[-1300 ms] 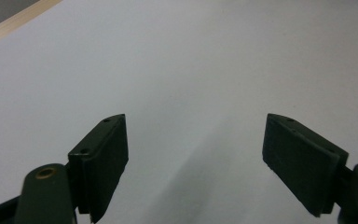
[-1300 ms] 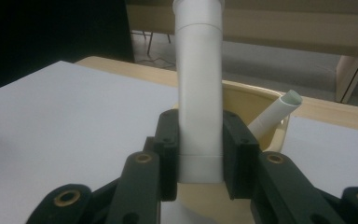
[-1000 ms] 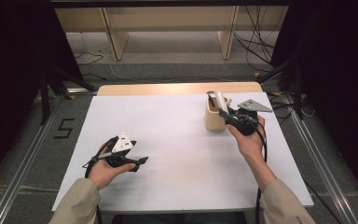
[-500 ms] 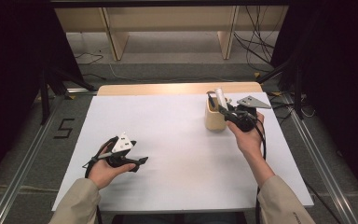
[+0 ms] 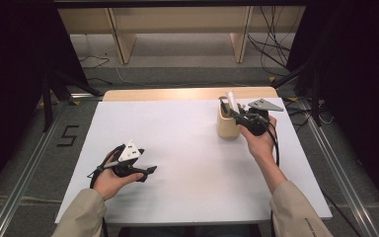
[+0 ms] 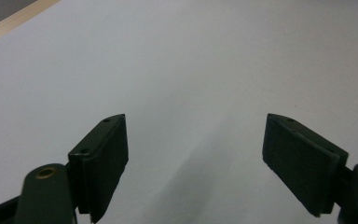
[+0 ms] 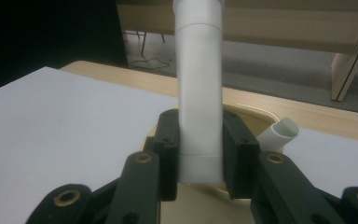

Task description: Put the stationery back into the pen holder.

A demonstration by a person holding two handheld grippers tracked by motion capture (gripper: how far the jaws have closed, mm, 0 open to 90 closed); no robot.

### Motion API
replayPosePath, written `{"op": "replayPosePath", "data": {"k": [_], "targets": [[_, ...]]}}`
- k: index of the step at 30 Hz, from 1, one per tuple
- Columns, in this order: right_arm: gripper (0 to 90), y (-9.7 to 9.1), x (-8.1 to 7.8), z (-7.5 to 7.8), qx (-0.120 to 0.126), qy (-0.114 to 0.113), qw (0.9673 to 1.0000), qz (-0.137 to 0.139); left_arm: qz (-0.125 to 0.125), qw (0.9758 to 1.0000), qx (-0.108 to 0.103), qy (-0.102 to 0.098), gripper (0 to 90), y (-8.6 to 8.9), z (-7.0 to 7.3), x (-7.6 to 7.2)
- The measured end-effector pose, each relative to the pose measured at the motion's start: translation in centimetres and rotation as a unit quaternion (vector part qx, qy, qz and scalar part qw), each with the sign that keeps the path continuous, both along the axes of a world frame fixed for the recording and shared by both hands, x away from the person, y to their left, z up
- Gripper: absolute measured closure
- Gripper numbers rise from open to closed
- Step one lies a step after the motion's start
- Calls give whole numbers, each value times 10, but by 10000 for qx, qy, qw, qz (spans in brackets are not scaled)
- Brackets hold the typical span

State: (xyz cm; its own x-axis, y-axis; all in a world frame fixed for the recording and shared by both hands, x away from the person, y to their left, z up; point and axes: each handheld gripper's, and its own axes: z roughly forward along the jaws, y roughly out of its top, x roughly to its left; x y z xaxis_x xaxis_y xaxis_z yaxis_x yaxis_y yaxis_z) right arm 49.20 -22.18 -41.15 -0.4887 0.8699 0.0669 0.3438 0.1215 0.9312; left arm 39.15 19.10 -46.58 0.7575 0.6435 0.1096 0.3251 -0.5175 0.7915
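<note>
A tan holder cup [image 5: 227, 126] stands on the white table [image 5: 187, 148] at the back right. My right gripper [image 5: 235, 114] reaches over its rim from the right and is shut on a white tube [image 7: 199, 88] that stands upright over the cup's opening [image 7: 261, 119]. A second white tube [image 7: 279, 132] leans inside the cup, and something dark blue [image 5: 223, 104] sticks up at its left rim. My left gripper [image 5: 148, 171] rests at the front left, far from the cup. Its jaws stand wide open over bare table [image 6: 196, 93], with nothing between its pads [image 6: 107, 158].
The table's wooden back edge [image 5: 187, 94] runs behind the cup. Beyond it stand wooden shelf legs [image 5: 123, 44] on a grey floor with cables [image 5: 271, 49]. Dark curtains flank both sides. A person's forearms in beige sleeves [image 5: 296, 212] come in from the bottom.
</note>
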Motion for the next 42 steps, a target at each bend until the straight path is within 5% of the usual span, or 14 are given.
{"op": "replayPosePath", "data": {"k": [42], "targets": [[710,7,17,-5,-68,49,9999,-71,-17,10000,-8,-11,222,0,0,0]]}}
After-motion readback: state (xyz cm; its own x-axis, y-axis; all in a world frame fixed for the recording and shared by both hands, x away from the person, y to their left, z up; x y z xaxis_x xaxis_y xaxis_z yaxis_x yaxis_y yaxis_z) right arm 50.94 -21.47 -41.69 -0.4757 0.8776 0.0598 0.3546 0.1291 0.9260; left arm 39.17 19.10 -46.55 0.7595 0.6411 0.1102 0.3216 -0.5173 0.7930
